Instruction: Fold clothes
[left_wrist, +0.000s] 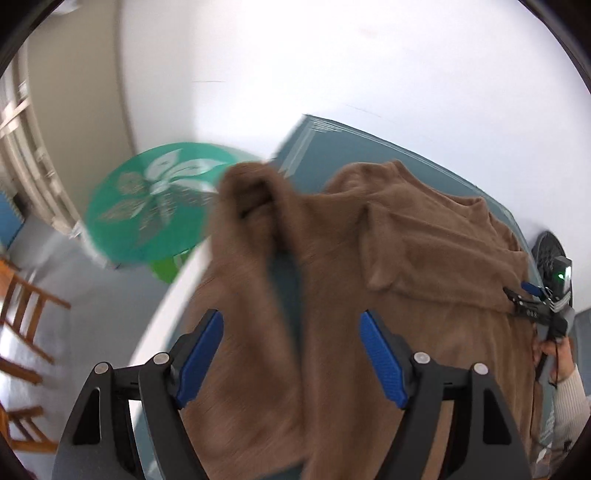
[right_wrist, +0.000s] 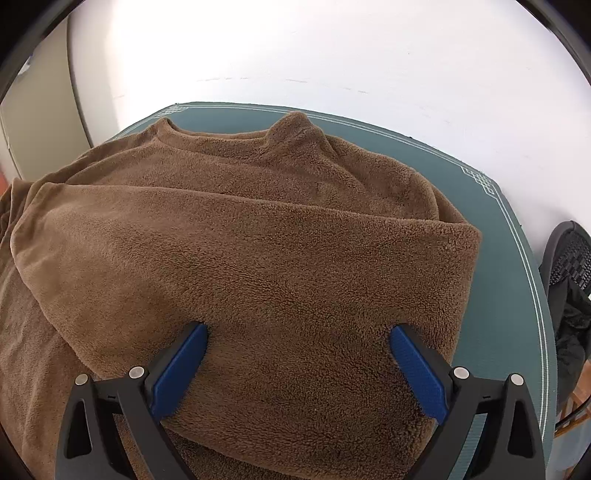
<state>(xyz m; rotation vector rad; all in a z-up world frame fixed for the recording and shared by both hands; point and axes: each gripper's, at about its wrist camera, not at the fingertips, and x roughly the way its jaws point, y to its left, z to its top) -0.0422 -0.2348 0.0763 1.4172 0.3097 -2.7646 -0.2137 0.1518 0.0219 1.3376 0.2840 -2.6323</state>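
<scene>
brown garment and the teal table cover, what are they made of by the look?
Brown garment: likely fleece or plush knit, matte, with a fuzzy nubby pile. Teal table cover: smooth, flat, faint sheen, printed white border lines; perhaps vinyl or a mat, can't tell.

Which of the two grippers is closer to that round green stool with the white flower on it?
Left. The left gripper hangs open over the brown sweater's stool-side edge, the stool just beyond. The right gripper sits at the far side.
</scene>
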